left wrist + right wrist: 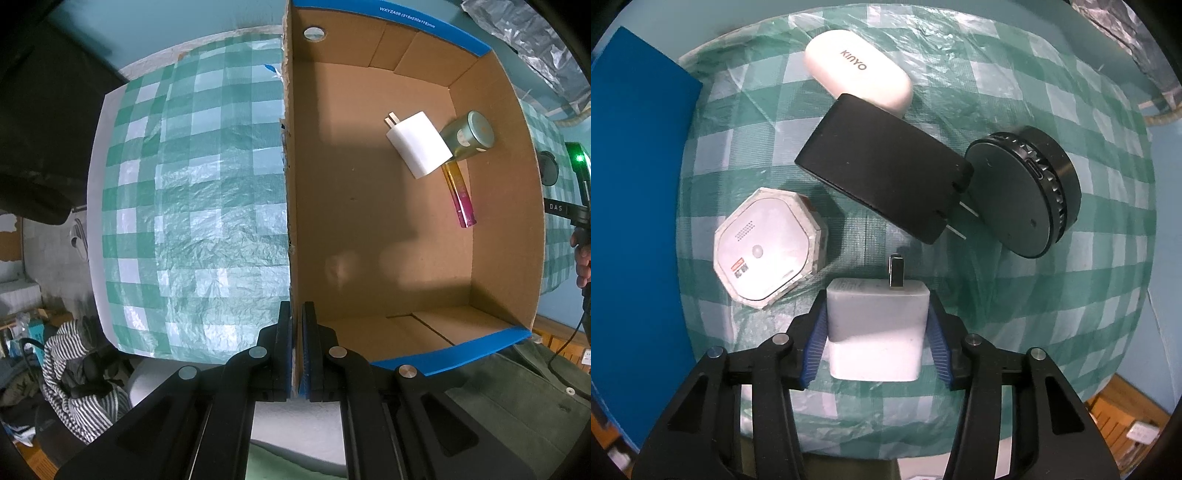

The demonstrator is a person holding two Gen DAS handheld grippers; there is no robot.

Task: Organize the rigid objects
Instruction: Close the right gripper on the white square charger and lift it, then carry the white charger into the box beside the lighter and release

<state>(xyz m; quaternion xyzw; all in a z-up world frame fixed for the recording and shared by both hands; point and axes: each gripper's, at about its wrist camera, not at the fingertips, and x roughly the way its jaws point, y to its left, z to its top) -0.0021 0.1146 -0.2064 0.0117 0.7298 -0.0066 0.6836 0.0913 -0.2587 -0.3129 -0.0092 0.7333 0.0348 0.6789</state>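
My left gripper (296, 314) is shut on the left wall of the cardboard box (289, 184). Inside the box lie a white charger (419, 144), a green round tin (471, 134) and a pink-gold tube (461, 195). My right gripper (878, 314) is shut on a white plug adapter (877, 325), prong pointing forward, just above the checked cloth. Ahead of it lie a black charger (882, 166), a black round device (1023, 192), a white KINYO case (858, 72) and a white octagonal device (768, 247).
A green checked plastic cloth (203, 203) covers the table. The box's blue outer side (639, 221) stands at the left of the right wrist view. The other gripper's body and a hand (576, 221) show beyond the box's right wall.
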